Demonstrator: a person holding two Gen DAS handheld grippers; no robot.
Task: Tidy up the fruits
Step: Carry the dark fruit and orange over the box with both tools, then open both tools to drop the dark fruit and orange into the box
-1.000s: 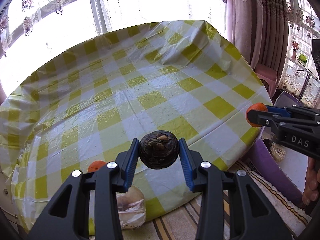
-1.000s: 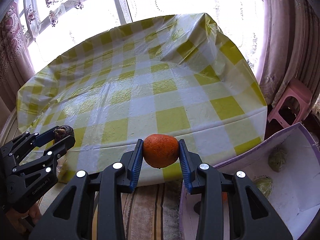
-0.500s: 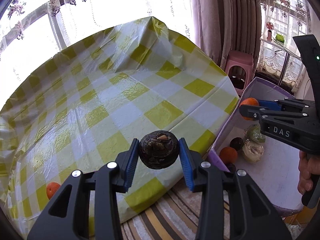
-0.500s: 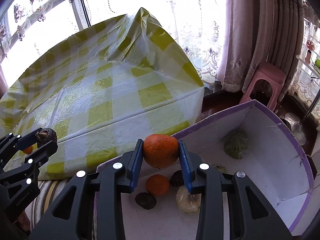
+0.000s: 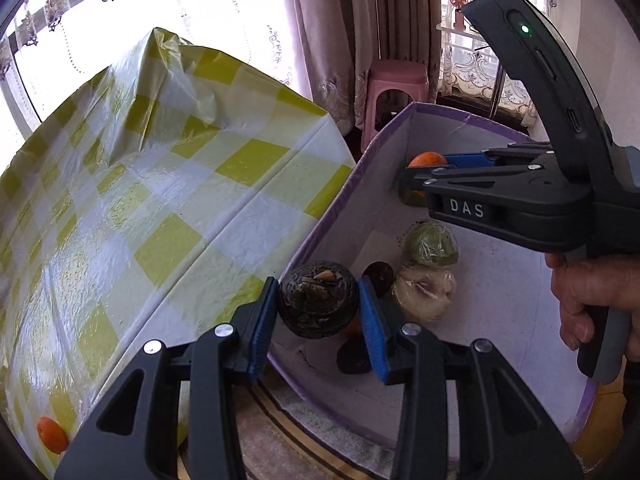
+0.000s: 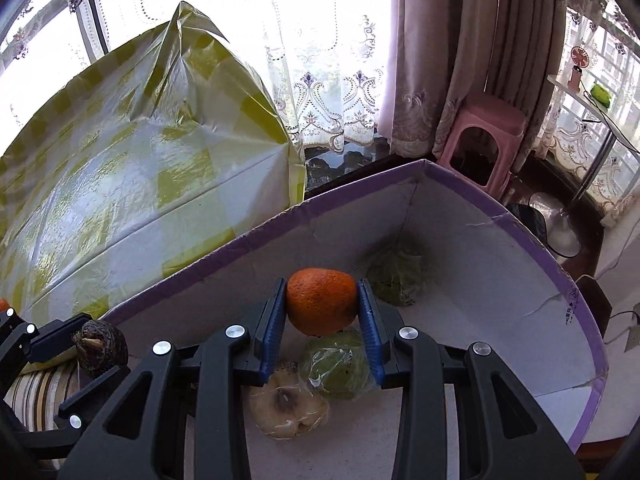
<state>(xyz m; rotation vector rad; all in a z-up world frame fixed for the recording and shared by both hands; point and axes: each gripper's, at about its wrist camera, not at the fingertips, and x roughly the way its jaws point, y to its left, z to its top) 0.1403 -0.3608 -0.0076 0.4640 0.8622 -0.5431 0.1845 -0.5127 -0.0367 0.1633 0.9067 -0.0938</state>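
The right gripper point(image 6: 322, 308), jaws clamped on an orange point(image 6: 321, 304), hangs well inside the purple-rimmed box point(image 6: 532, 248), above the wrapped fruit; the left gripper point(image 5: 318, 306), jaws closed on a dark wrinkled fruit point(image 5: 317, 304), sits only at the box's near rim (so the right is nearer a drop).

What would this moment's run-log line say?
left tongs: shut on dark fruit, at box rim | right tongs: shut on orange, over purple-edged box | neither released
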